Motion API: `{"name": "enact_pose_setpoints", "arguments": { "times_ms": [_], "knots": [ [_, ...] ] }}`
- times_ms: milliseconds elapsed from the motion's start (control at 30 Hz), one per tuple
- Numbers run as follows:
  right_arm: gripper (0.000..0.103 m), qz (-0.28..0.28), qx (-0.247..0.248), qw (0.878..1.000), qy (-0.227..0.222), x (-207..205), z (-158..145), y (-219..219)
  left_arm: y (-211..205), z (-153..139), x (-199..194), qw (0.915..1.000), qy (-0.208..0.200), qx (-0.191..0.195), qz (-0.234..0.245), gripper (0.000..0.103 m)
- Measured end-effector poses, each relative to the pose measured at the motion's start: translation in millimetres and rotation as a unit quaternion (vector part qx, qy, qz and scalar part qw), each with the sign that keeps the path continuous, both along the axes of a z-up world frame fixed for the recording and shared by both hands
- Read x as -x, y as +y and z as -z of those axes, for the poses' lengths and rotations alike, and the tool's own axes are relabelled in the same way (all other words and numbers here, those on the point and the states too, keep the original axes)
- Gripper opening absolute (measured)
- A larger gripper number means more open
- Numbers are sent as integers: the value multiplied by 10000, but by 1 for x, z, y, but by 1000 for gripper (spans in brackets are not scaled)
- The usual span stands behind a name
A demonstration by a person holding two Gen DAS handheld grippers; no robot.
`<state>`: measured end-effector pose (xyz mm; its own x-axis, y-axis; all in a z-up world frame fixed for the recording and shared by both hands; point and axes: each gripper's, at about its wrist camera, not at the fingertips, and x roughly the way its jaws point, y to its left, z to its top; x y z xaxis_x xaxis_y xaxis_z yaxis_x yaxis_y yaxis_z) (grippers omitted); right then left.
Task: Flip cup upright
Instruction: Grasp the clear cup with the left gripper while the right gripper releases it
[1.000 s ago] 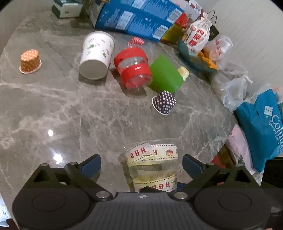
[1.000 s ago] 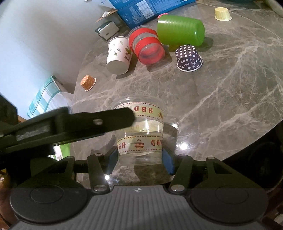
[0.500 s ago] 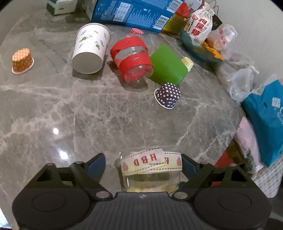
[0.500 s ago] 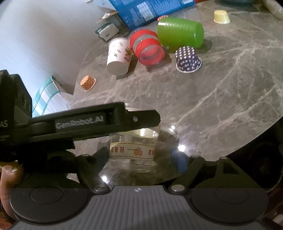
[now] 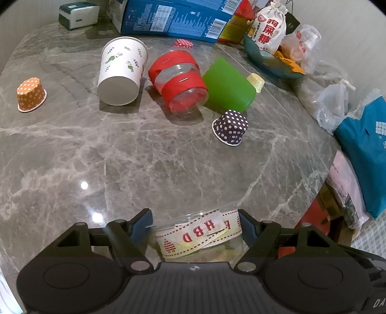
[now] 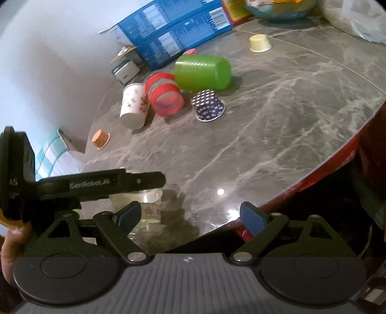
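Observation:
A clear plastic cup with an "HBD" ribbon band (image 5: 200,235) stands on the grey marble table near its front edge, between the fingers of my left gripper (image 5: 195,223). The jaws are wide apart around it; the right pad looks close to its wall, the left pad is apart. In the right wrist view the same cup (image 6: 147,205) shows under the left gripper's black body (image 6: 101,184). My right gripper (image 6: 190,216) is open and empty, drawn back to the right of the cup over the table edge.
Lying on their sides farther back: a white leaf-print paper cup (image 5: 121,72), a red-banded clear cup (image 5: 179,83) and a green cup (image 5: 228,85). Small upside-down paper cups: navy dotted (image 5: 230,130), orange dotted (image 5: 30,94), yellow (image 5: 257,82). Blue boxes (image 5: 173,17) and bags line the back and right.
My right gripper let go of the ribbon cup, opened wide and pulled back to the right. My left gripper closed in around the cup from above.

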<state>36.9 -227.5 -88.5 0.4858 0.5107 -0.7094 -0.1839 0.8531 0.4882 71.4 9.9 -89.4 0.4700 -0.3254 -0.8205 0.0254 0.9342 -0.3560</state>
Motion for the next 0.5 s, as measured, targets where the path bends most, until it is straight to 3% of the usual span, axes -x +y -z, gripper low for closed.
{"name": "enact_pose_setpoints", "arguments": {
  "times_ms": [500],
  "knots": [
    [90, 157, -188, 9996, -116, 1, -4, -17, -7, -5, -1, 9995, -175, 59, 246, 76]
  ]
}}
